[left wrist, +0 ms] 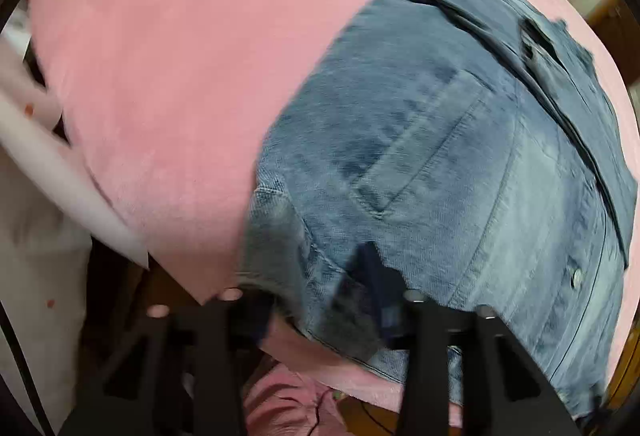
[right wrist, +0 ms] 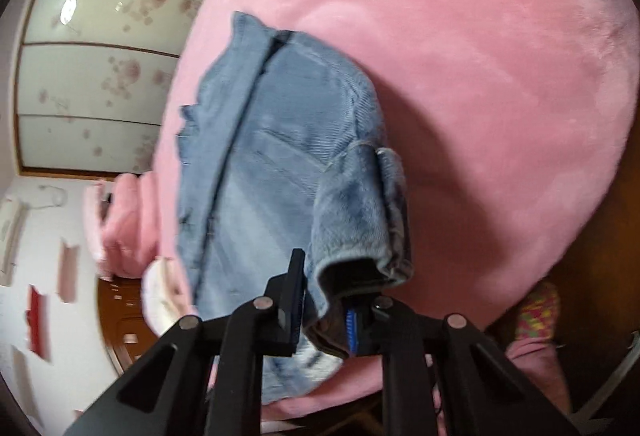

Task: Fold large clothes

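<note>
A blue denim jacket lies on a pink fleece blanket; a chest pocket and metal buttons show. My left gripper is shut on the jacket's near hem, and denim bunches between the black fingers. In the right wrist view the jacket lies partly folded on the blanket, with a sleeve doubled over its right side. My right gripper is shut on the sleeve cuff, lifted a little above the blanket.
The blanket covers a wooden-framed bed. A wardrobe with white flowered doors stands at the left of the right wrist view. A pink garment lies beside it. White fabric hangs at the left of the left wrist view.
</note>
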{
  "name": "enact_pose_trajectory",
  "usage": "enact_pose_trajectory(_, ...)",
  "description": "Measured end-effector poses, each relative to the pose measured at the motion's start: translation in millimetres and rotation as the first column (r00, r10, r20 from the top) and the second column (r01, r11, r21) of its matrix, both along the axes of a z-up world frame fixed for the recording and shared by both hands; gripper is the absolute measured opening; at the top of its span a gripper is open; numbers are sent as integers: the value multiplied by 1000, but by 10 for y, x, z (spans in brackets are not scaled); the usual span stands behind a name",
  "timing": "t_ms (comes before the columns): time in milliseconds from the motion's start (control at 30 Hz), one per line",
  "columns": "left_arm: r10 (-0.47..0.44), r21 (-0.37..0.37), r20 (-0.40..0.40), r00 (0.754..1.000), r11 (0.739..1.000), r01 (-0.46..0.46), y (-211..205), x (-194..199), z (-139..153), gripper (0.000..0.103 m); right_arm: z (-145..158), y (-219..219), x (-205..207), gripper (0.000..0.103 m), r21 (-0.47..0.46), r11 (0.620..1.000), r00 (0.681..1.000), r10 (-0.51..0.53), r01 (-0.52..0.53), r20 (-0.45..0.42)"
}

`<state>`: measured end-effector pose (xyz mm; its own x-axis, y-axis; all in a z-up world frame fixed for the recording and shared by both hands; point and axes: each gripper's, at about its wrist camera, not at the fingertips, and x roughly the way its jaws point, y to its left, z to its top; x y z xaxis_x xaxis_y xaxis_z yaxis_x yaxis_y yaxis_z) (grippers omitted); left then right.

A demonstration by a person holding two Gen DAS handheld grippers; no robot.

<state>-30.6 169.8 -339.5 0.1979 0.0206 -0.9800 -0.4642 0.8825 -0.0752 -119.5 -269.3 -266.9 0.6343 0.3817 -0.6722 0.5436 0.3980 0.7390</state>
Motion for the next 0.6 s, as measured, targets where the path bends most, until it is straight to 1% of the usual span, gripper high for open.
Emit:
enact_pose_trajectory(33,-15,16,-3,1000,1000,15,-34,17,12,29,37,12,16,16,29,999,1000,-17,17,21)
enact_pose_trajectory(67,-24,32,-10,1000,999,25,-76,48,26,23,66,23,43,16,47,998,999,-31,29,35)
enact_pose_trajectory(100,-23,41,-24,999,999,24,-87,66,37,20,111,51,66,16,75,996,997,-54,50,55)
enact_pose_trajectory(133,-17,28,-33,999,999,18,-85,101,55,19,151,79,95,16,76,995,996,-66,61,60)
enact_pose_trajectory(167,-5,11,-38,999,1000,5,-59,154,89,14,202,102,125,16,68,996,996,-70,65,61)
enact_pose_trajectory(200,3,-4,-37,999,1000,-3,-16,168,123,12,244,132,163,16,61,996,996,-69,65,63)
enact_pose_trajectory(267,4,-44,-26,1000,999,-5,38,220,219,11,327,188,243,16,57,996,995,-69,65,68)
enact_pose_trajectory(333,-18,-82,4,1000,996,19,57,318,375,11,406,241,321,16,77,994,993,-83,76,83)
enact_pose_trajectory(367,-29,-98,23,999,995,31,100,265,468,10,459,266,368,16,102,991,989,-102,91,103)
enact_pose_trajectory(433,-46,-134,62,997,990,53,65,317,620,10,540,286,429,15,125,986,984,-125,109,128)
enact_pose_trajectory(467,-54,-165,89,995,984,69,28,372,739,10,625,296,489,15,124,986,981,-132,114,144)
enact_pose_trajectory(500,-59,-181,101,993,981,77,18,429,811,10,698,308,540,15,107,988,980,-128,112,151)
enact_pose_trajectory(600,-95,-203,138,986,972,122,-7,689,1006,10,971,370,707,15,15,995,979,-98,97,179)
